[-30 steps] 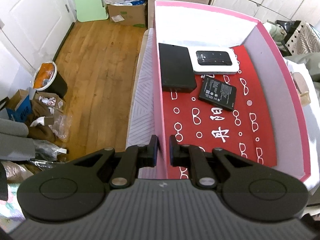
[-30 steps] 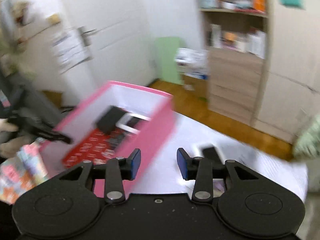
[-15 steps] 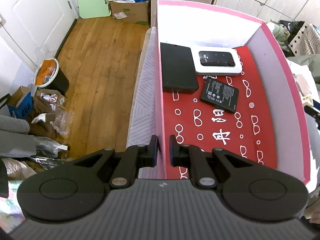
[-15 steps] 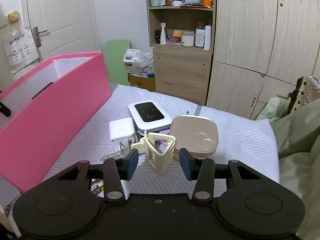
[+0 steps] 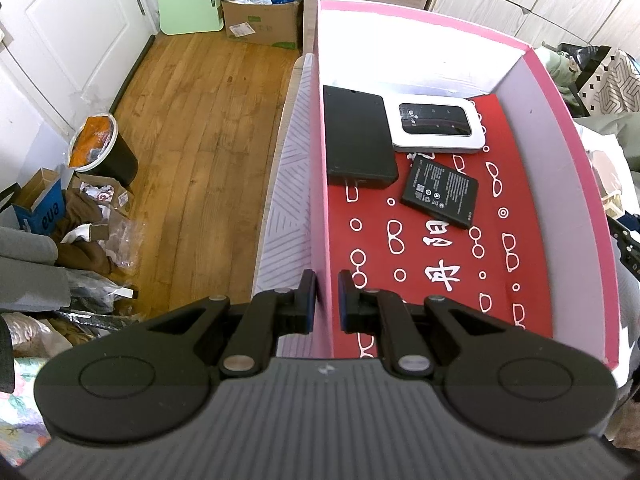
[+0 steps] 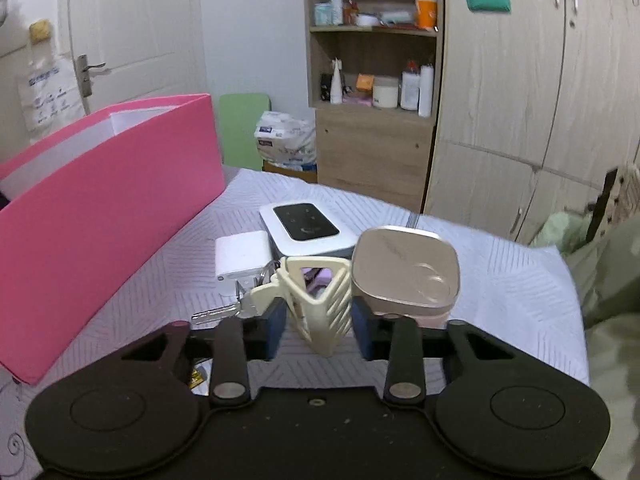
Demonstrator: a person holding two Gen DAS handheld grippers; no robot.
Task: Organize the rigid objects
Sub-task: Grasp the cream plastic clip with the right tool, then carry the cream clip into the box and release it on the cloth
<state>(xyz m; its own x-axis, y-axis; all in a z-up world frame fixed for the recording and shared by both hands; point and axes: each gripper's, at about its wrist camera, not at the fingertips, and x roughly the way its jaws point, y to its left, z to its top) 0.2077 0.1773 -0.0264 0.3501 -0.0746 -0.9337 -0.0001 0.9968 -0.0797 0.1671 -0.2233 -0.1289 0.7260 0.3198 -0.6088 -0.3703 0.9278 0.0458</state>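
Note:
In the left wrist view my left gripper is shut on the near left wall of the pink box. On the box's red floor lie a black slab, a white wifi router and a black battery. In the right wrist view my right gripper is closing around a cream hair claw clip that stands on the bed; thin gaps still show at the pads. Behind the clip are keys, a white charger, a second white router and a beige square case.
The pink box stands left of the loose items on the white patterned bedsheet. Beyond the bed are an open shelf unit and a wardrobe. A bin and clutter sit on the wooden floor to the left.
My right gripper swung from the pink box down to the items on the bed, and its jaws have narrowed around the cream clip. The left gripper kept its hold on the box wall.

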